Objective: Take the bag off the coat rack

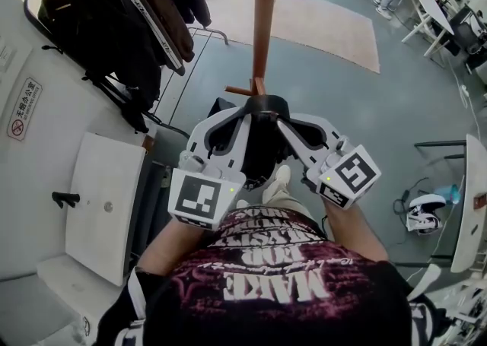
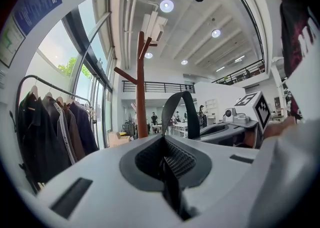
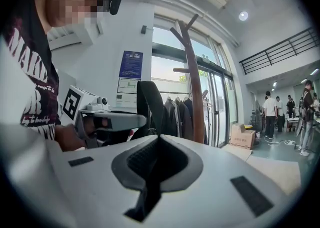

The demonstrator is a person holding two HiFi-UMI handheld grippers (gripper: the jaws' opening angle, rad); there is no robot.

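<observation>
Grippers: we counted two. The left gripper [image 1: 247,110] and the right gripper [image 1: 283,118] both had their jaws closed tight, each pinching the strap [image 1: 266,102].
Bag [image 1: 256,156]: one, black. It hung between the two grippers, just on the near side of the coat rack [image 1: 265,10].
Strap: one loop. In both gripper views it rose above the jaws and stood apart from the pole, with the room showing through it.
Coat rack: one wooden pole. We saw one short peg [image 1: 239,91] low beside the strap, and the pole's top was cut off in the head view.
Coats [image 1: 125,21]: one rail of dark ones at the far left. They overlapped too much for us to count.
People [image 3: 270,114]: three at the far right, small.
Rug [image 1: 323,21]: one, far right of the pole.
Hidden: the bag's lower part lay behind the grippers and a dark printed shirt [image 1: 278,291].
</observation>
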